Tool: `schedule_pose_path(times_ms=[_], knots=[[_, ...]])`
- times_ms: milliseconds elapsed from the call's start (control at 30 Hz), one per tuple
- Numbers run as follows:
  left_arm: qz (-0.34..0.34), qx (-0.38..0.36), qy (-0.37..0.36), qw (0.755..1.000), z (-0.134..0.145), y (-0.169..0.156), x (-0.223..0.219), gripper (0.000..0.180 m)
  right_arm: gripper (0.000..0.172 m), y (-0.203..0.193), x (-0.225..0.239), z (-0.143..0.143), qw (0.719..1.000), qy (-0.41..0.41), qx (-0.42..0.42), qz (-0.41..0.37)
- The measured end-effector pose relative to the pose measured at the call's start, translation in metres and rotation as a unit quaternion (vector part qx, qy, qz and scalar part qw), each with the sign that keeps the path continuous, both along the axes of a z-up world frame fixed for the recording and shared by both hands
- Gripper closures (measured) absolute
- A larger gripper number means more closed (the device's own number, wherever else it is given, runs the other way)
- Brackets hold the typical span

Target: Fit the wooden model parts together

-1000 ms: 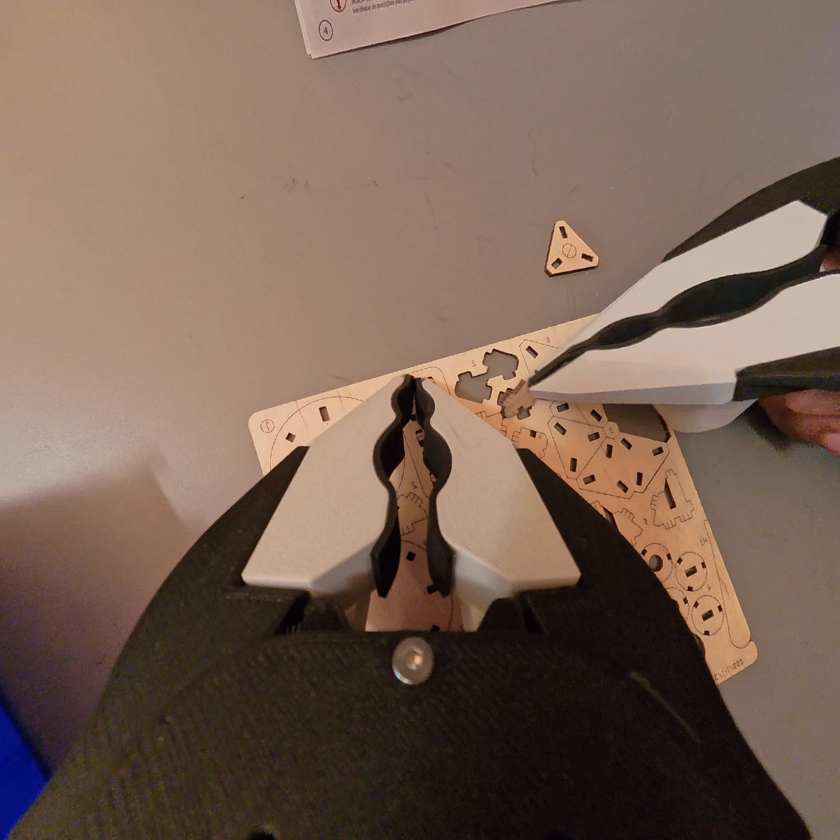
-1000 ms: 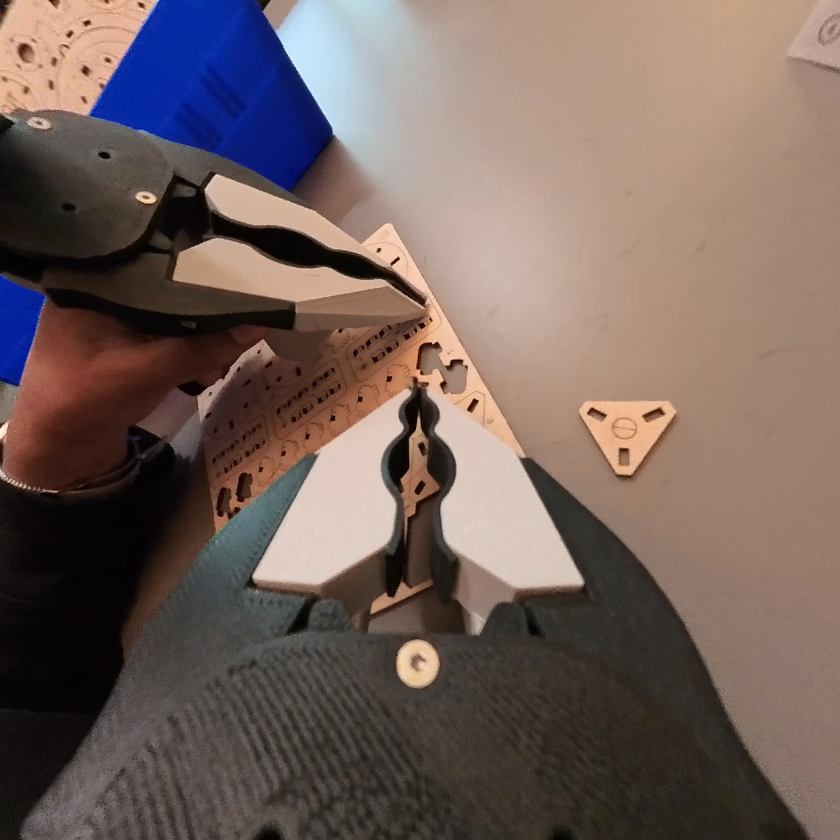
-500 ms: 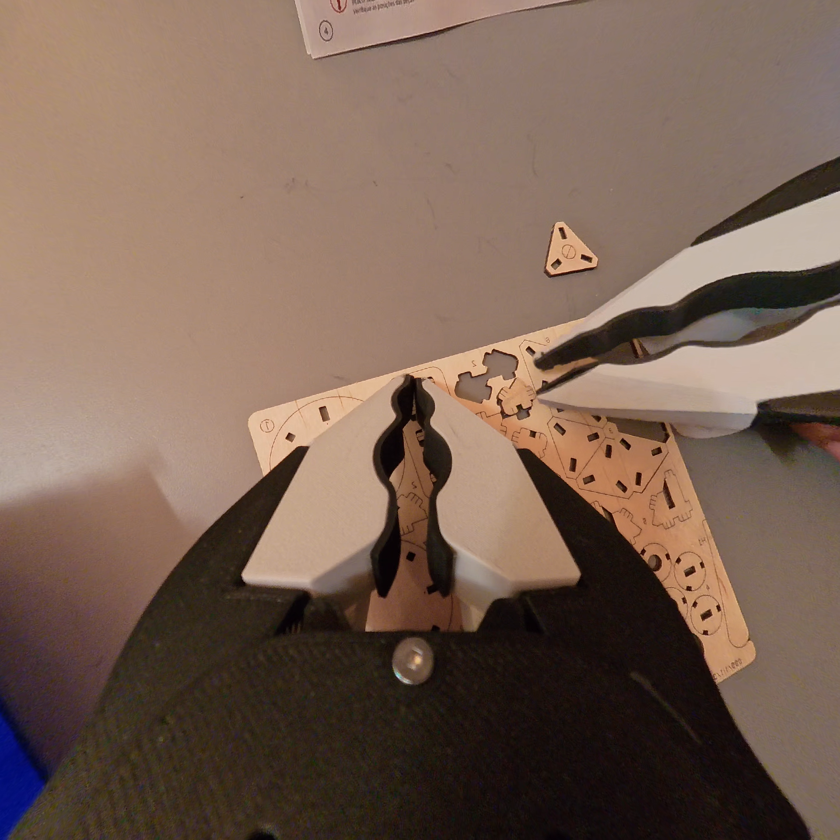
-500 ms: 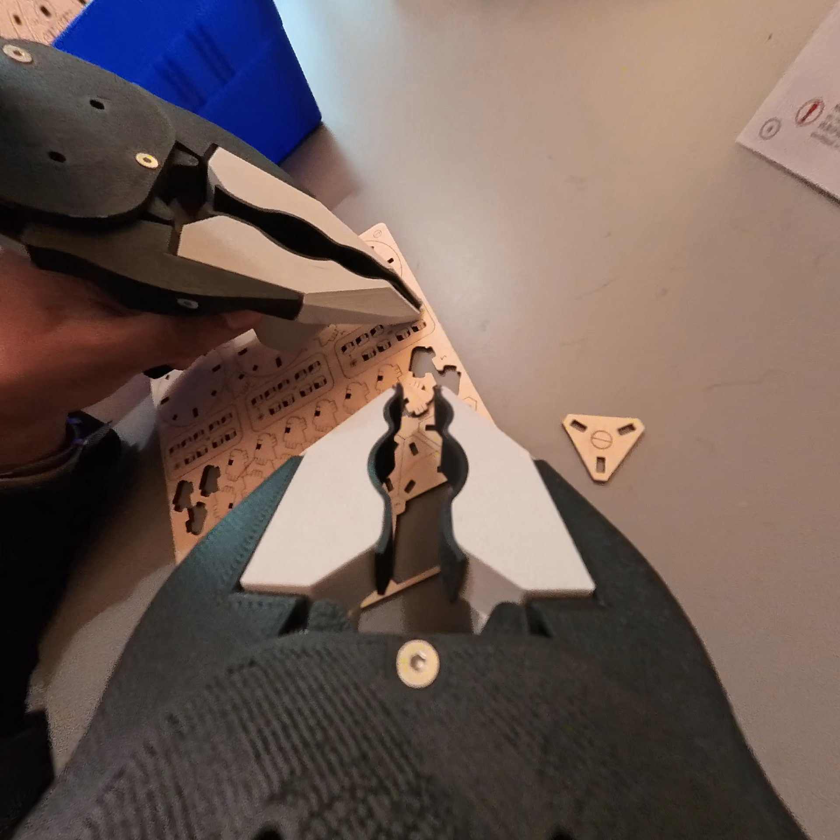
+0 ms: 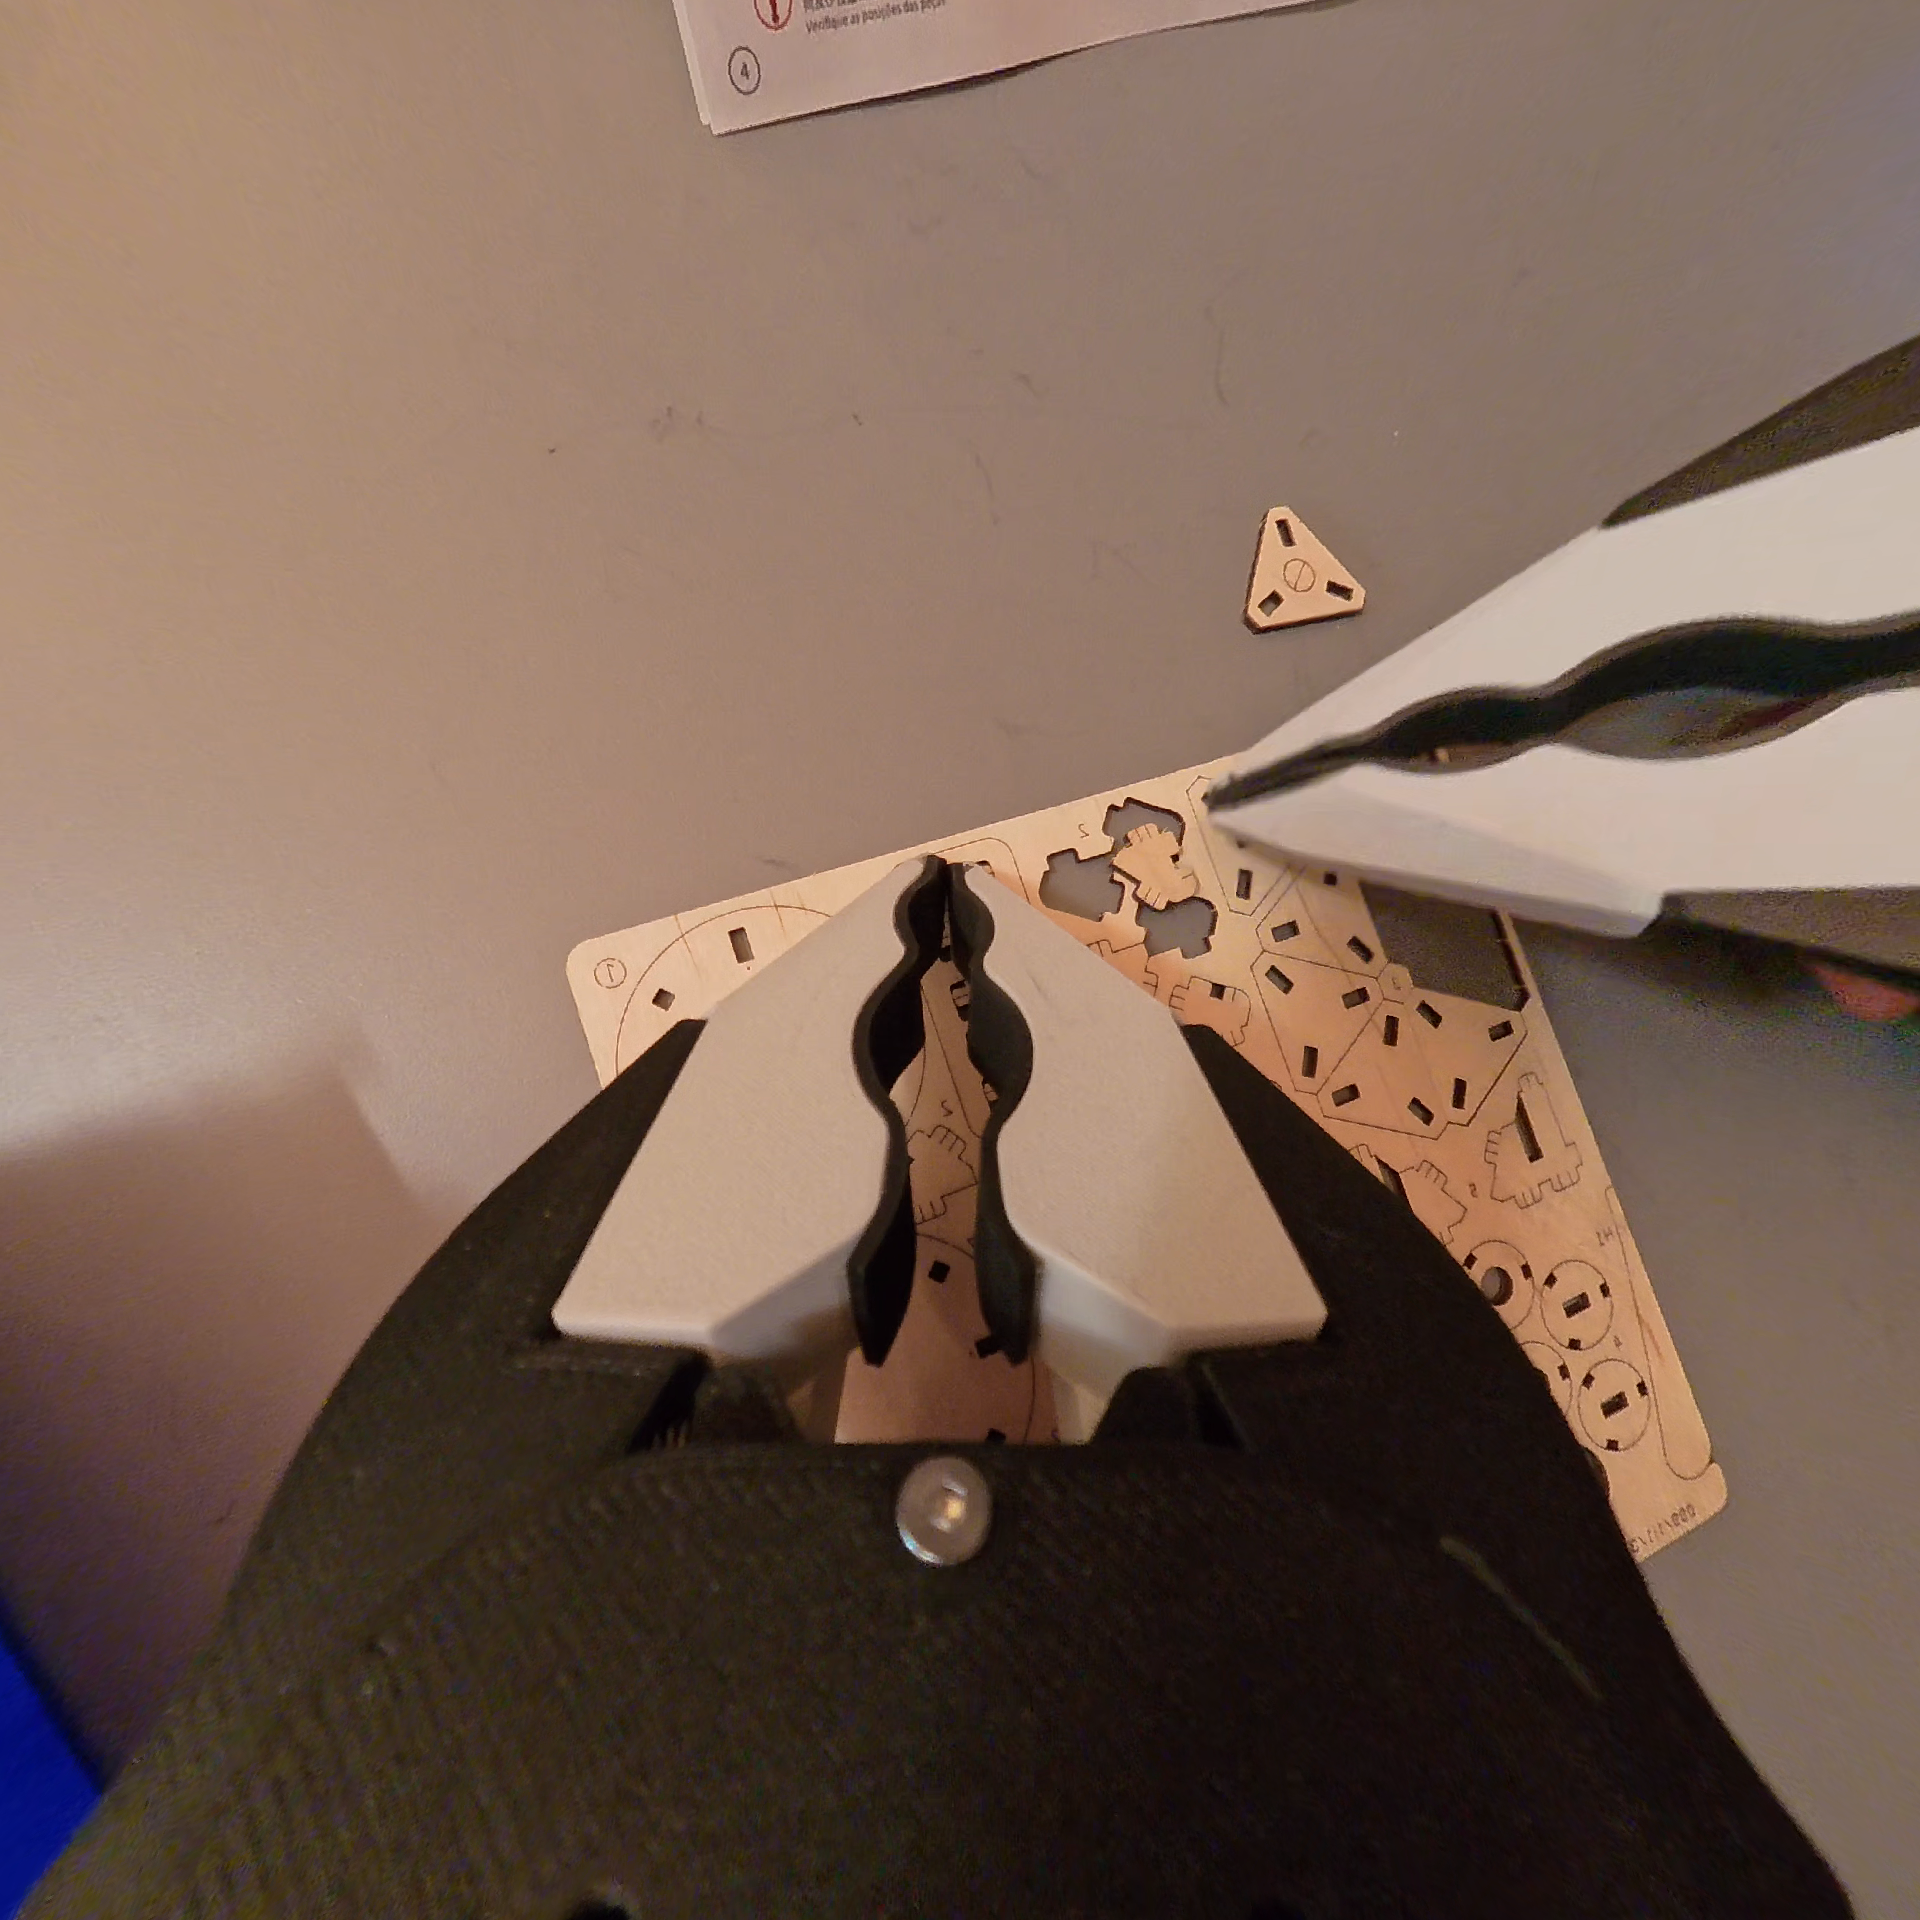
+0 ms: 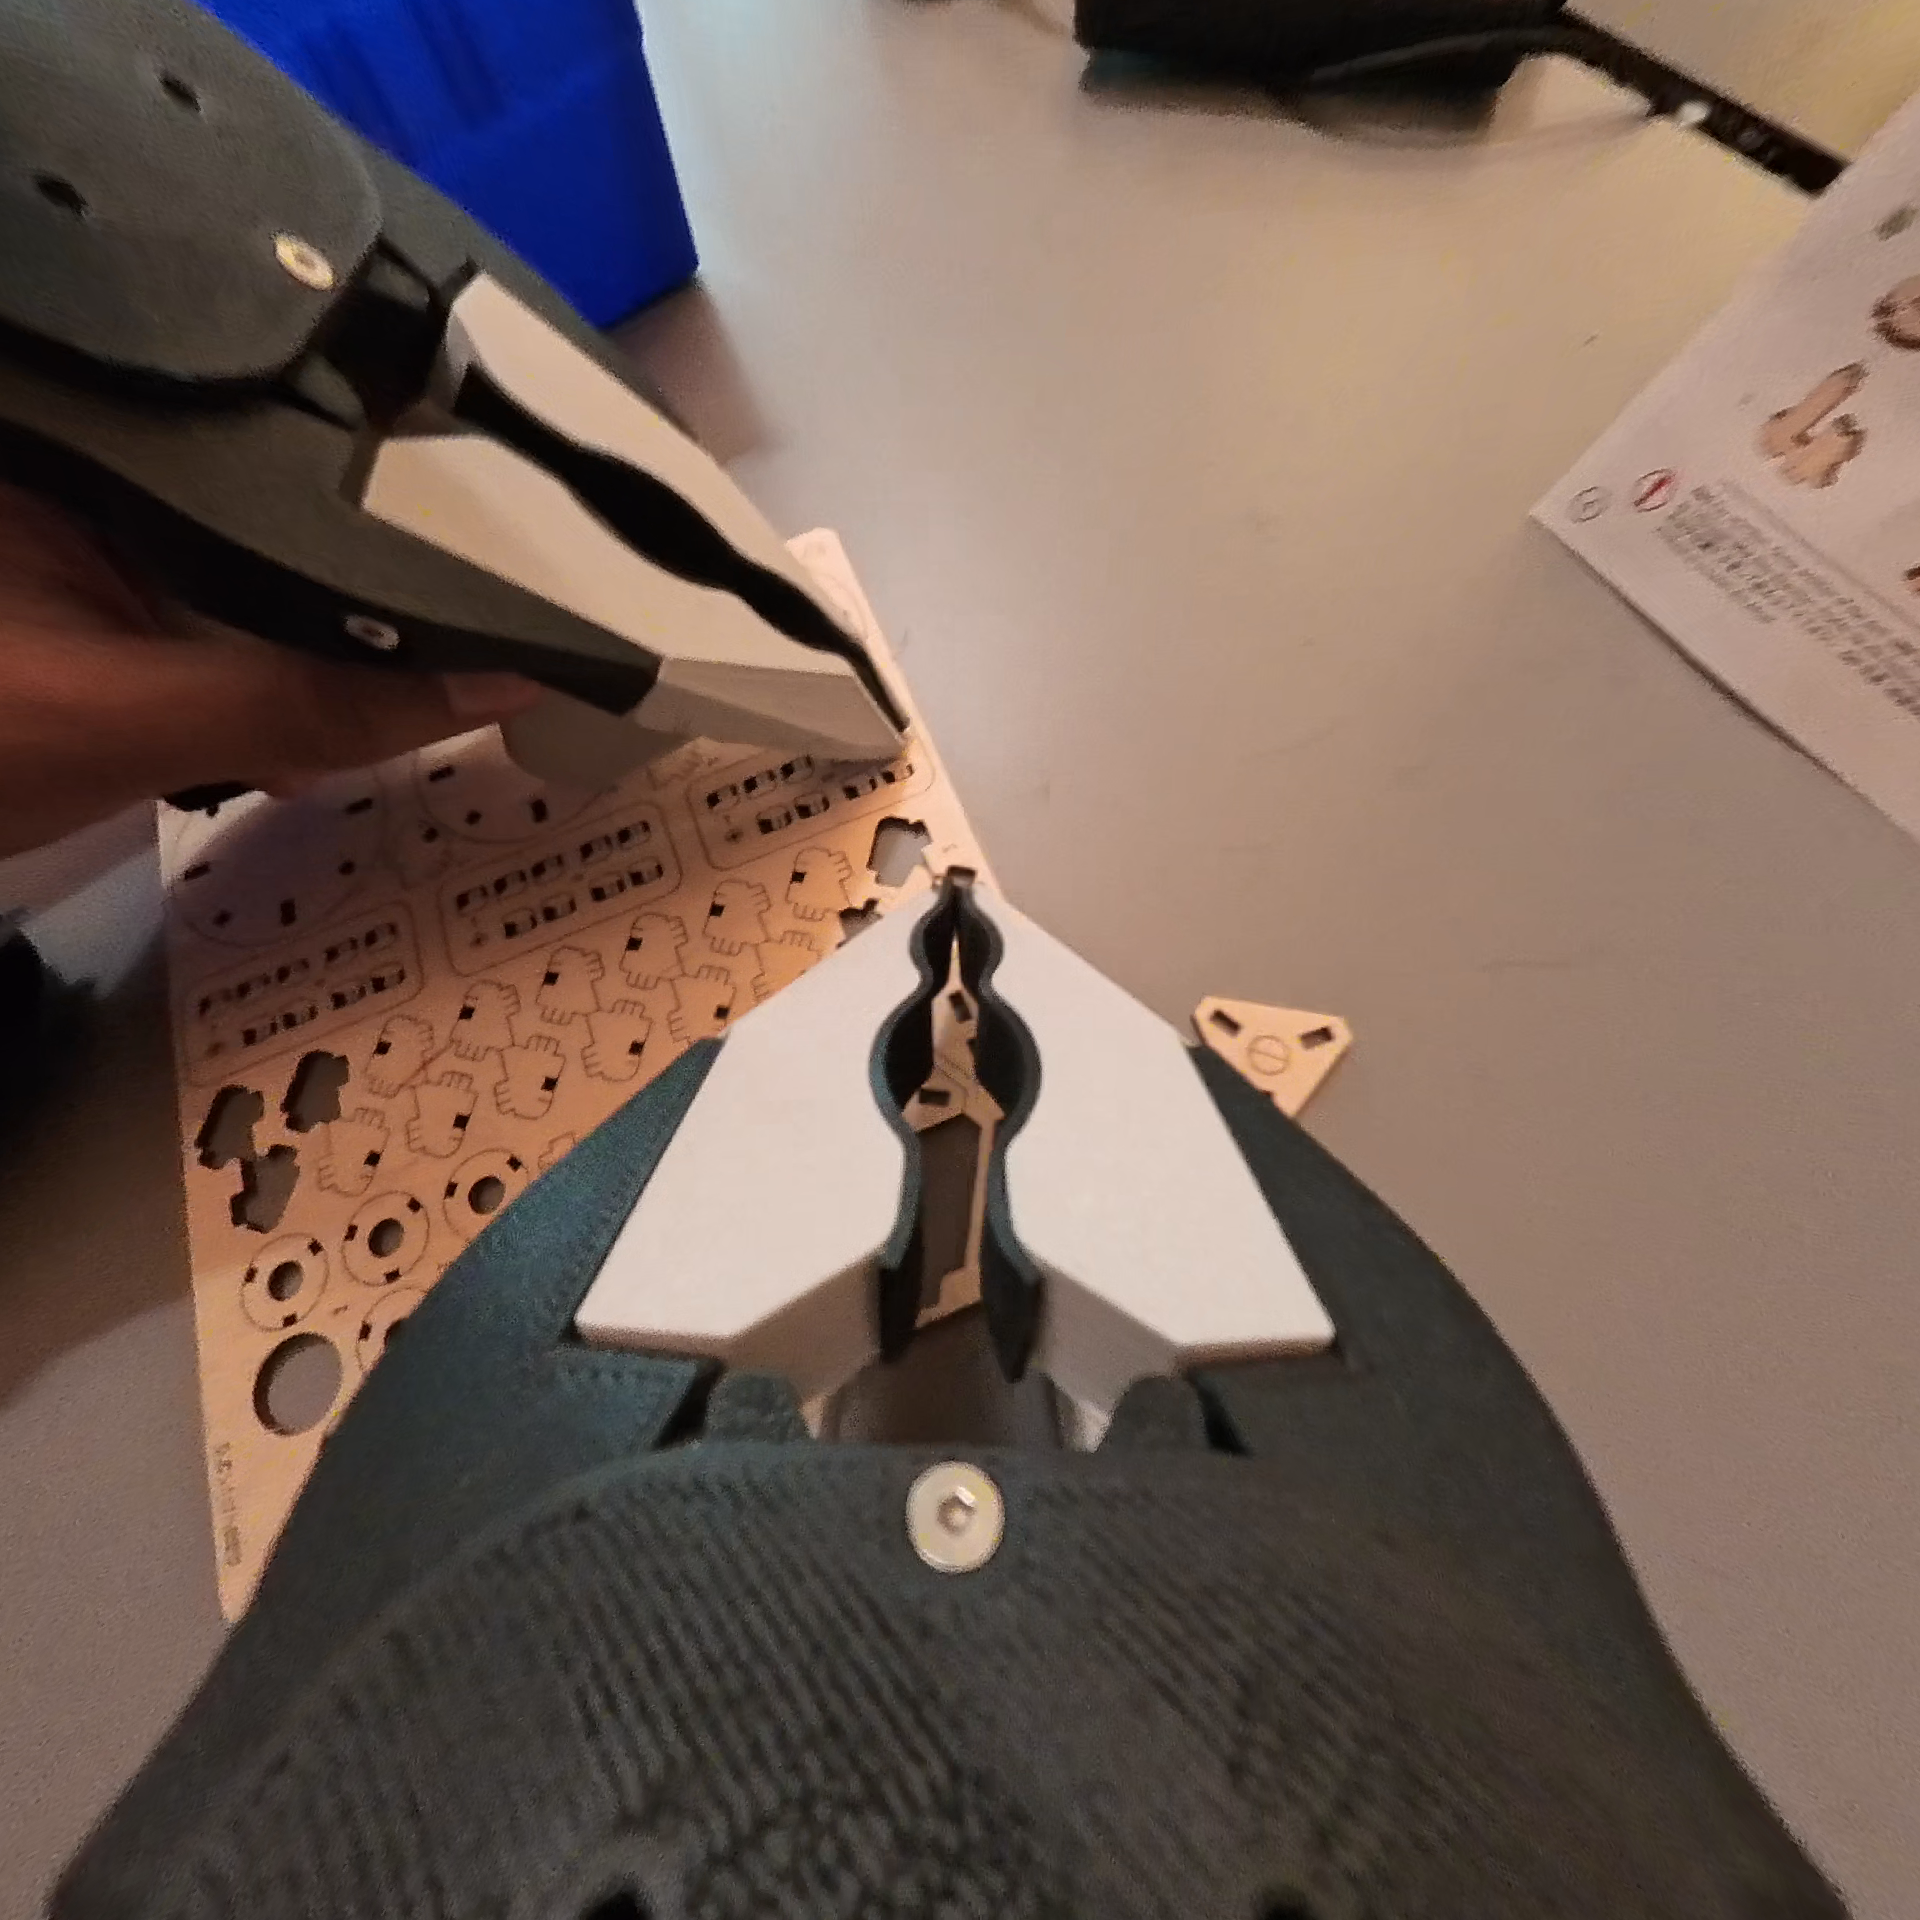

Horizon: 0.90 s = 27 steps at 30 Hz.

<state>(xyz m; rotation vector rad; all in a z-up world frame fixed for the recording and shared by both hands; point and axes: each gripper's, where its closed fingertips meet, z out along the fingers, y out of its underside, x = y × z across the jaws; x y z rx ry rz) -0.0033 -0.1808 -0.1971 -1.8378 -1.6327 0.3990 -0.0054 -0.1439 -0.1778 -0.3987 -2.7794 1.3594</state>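
Left gripper, fingers pressed together, rests its tips on the laser-cut wooden sheet at centre frame on the grey bench. Right gripper, also closed with nothing seen between its tips, hovers just beside a small loose connector piece lying askew across empty cut-outs. A triangular wooden piece sits apart, upper right. The printed leaflet is cut off at the top edge; the right wrist view is blurred.
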Motion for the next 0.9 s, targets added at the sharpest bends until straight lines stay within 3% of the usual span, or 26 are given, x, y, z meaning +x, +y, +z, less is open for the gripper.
schedule_pose_path(times_ms=[133,533,900], knots=[[0.0,0.001,0.0,1.0,0.0,0.0,0.0,0.18,0.172,0.004,-0.009,0.007,1.0,-0.013,-0.019,-0.018],[0.0,0.002,0.0,1.0,0.0,0.0,0.0,0.18,0.154,-0.003,0.007,-0.012,1.0,0.001,0.018,0.005],[0.0,0.003,0.0,1.0,0.0,0.0,0.0,0.18,0.159,-0.004,0.009,-0.013,1.0,-0.001,0.019,0.01]])
